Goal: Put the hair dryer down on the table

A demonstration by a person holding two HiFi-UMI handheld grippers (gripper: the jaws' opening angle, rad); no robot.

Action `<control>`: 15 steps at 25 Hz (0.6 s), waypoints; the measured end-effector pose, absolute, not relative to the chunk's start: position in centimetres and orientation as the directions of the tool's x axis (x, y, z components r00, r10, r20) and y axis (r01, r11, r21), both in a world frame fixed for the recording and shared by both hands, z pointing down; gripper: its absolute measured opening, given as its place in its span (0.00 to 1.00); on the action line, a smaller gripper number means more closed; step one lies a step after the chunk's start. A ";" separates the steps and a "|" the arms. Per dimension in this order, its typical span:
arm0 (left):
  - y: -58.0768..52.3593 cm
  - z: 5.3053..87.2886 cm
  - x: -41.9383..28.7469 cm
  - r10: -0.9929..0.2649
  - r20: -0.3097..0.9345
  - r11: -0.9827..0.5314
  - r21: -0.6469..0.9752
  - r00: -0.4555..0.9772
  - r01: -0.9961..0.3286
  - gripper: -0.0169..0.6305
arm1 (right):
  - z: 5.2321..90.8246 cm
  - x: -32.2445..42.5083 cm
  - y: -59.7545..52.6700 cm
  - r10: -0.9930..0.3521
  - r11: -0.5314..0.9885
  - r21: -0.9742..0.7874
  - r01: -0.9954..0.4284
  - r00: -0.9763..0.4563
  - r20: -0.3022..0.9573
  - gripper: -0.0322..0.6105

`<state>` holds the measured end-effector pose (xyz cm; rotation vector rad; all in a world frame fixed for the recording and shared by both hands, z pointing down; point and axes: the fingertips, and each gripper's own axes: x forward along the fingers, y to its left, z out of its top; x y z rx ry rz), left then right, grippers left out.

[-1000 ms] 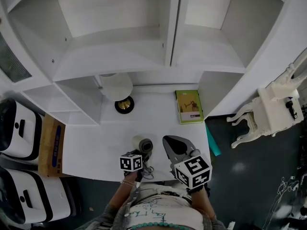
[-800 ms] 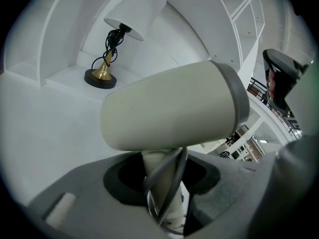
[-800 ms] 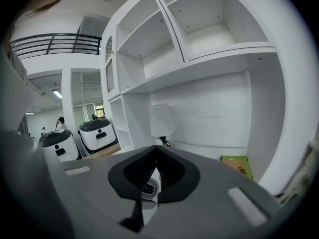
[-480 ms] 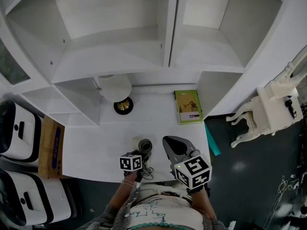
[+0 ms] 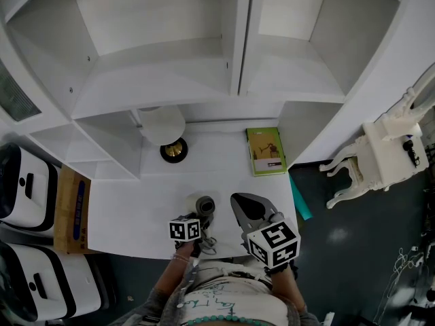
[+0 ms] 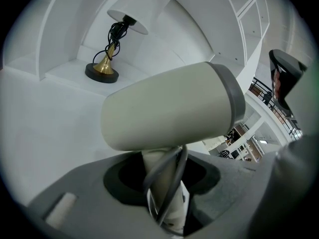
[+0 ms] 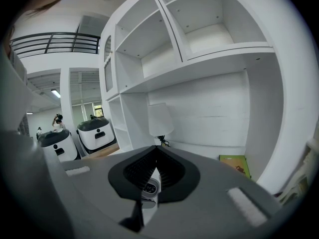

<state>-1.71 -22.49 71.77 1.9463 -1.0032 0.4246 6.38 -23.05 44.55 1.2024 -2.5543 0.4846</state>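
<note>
**Hair dryer gripped over the near edge of the table**

Nearest the person, the left gripper [image 5: 202,220] [image 6: 162,183] has its jaws clamped on the pale handle of the cream, grey-ringed hair dryer [image 5: 202,204] [image 6: 169,113], with the dryer's grey cord [image 6: 164,176] caught in the same grip. The barrel lies crosswise above the jaws, over the front part of the white table [image 5: 136,209] – whether it touches the tabletop is hard to tell from these angles.

Just to its right, the right gripper [image 5: 238,201] [image 7: 156,151] holds nothing; its dark grey jaws meet at the tips.

Farther back on the table, a flat green book [image 5: 266,151] [image 7: 234,162] lies by the right upright. To the left, a lamp with a white shade and a brass-and-black round base [image 5: 174,150] [image 6: 102,71] stands under the white shelf unit [image 5: 156,80], whose compartments rise behind – bare white.

Off the table, on the dark floor, an ornate white chair [image 5: 387,155] sits to the right and two white-and-black boxy machines [image 5: 27,182] to the left.
</note>
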 end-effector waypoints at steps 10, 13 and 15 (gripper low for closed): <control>-22.5 73.1 -1.7 -0.459 0.633 -0.266 0.572 0.623 -0.776 0.29 | 44.6 6.4 -23.2 -0.687 0.598 -0.180 -0.781 -0.615 0.387 0.09; -22.6 73.4 -1.8 -0.455 0.638 -0.260 0.572 0.622 -0.778 0.29 | 44.7 6.5 -23.3 -0.687 0.596 -0.180 -0.782 -0.614 0.389 0.09; -22.6 73.6 -1.9 -0.452 0.641 -0.256 0.573 0.620 -0.779 0.29 | 44.8 6.6 -23.3 -0.688 0.595 -0.181 -0.784 -0.612 0.390 0.09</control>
